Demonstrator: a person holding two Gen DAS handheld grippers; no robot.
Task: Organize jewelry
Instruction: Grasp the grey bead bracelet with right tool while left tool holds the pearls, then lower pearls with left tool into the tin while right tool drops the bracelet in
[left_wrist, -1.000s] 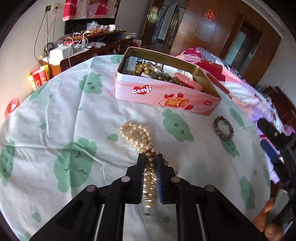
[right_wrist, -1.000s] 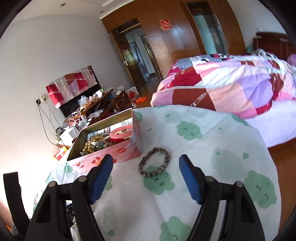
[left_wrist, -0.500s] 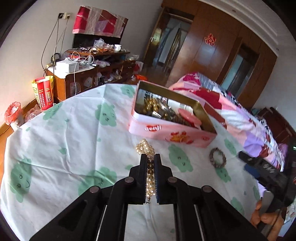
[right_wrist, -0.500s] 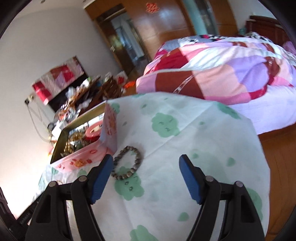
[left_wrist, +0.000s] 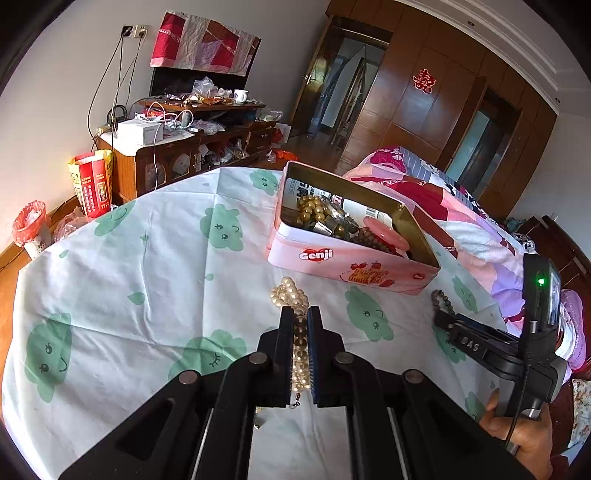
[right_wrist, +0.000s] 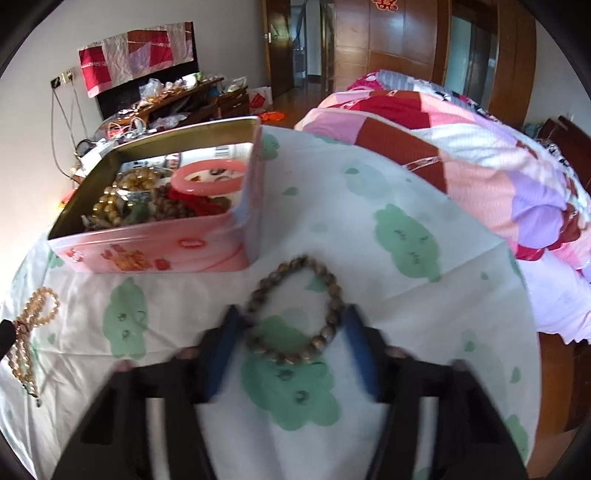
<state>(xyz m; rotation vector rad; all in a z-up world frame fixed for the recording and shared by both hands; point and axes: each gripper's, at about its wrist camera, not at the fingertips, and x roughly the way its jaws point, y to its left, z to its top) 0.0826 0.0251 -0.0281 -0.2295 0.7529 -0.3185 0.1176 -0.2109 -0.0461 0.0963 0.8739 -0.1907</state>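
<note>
My left gripper (left_wrist: 300, 317) is shut on a cream pearl necklace (left_wrist: 290, 295), whose looped end lies on the cloth just ahead of the fingers; it also shows at the left of the right wrist view (right_wrist: 31, 321). My right gripper (right_wrist: 291, 317) is open, its blue pads on either side of a brown bead bracelet (right_wrist: 295, 314) lying flat on the cloth. The bracelet (left_wrist: 439, 301) shows partly hidden behind the right gripper (left_wrist: 443, 321) in the left wrist view. An open pink Genji tin (left_wrist: 354, 264) (right_wrist: 155, 251) holds several pieces of jewelry.
The round table carries a white cloth with green cloud prints (left_wrist: 147, 258). A bed with a pink patchwork quilt (right_wrist: 461, 147) stands close on the right. A cluttered wooden cabinet (left_wrist: 184, 147) and a red bin (left_wrist: 29, 225) stand beyond the far edge.
My right gripper has moved down and forward until its pads straddle the bead bracelet. My left gripper has drawn back and up from the tin, still shut on the pearl necklace.
</note>
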